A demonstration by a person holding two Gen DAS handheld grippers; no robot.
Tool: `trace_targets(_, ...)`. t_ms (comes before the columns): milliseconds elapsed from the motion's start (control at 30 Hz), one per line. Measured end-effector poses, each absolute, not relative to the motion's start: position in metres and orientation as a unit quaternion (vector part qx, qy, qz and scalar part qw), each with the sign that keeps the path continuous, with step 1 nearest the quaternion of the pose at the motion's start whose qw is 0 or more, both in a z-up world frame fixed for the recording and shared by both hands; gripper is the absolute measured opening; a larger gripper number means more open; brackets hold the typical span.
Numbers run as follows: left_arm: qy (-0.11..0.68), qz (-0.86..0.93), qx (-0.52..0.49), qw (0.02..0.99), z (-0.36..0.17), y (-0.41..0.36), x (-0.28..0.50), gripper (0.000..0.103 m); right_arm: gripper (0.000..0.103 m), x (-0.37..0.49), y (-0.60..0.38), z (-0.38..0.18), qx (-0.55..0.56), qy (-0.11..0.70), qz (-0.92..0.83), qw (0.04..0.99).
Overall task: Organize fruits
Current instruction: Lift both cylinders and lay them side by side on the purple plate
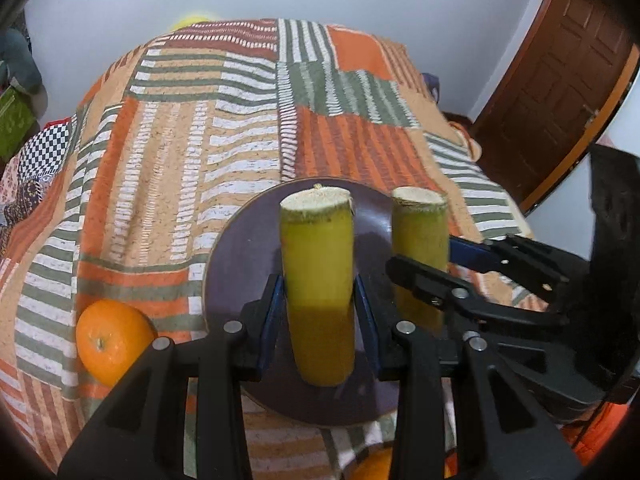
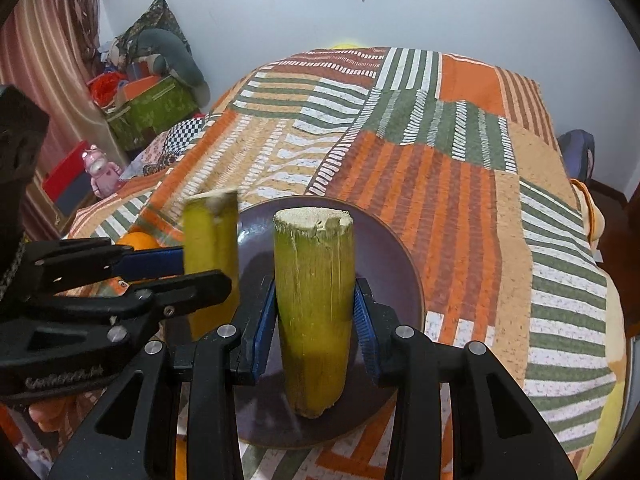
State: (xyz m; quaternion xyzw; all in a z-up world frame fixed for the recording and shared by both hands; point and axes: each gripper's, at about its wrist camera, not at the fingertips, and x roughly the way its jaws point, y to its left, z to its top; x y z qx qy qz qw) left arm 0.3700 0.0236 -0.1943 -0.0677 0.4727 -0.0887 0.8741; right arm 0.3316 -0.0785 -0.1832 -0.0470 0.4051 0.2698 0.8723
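Observation:
My left gripper (image 1: 319, 300) is shut on a yellow-green sugarcane piece (image 1: 318, 264), holding it upright over the dark purple plate (image 1: 240, 256). My right gripper (image 2: 315, 312) is shut on a second sugarcane piece (image 2: 314, 280), also upright over the same plate (image 2: 396, 264). Each gripper shows in the other's view: the right one (image 1: 432, 280) with its cane (image 1: 420, 232), the left one (image 2: 200, 268) with its cane (image 2: 210, 236). An orange (image 1: 112, 340) lies on the cloth left of the plate; it also shows in the right wrist view (image 2: 138, 240).
A striped orange, green and white patchwork cloth (image 1: 180, 160) covers the table. Another orange (image 1: 374, 466) peeks out at the near edge. A wooden door (image 1: 560, 80) stands right. Boxes and clutter (image 2: 148, 108) and a pink toy (image 2: 100, 172) sit left.

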Motion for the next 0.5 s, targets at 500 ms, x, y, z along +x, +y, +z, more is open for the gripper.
trace_targets(500, 0.466, -0.066, -0.028, 0.882, -0.194, 0.025, 0.370, 0.021, 0.037, 0.353, -0.065, -0.203, -0.053, 0.451, 0.245, 0.856)
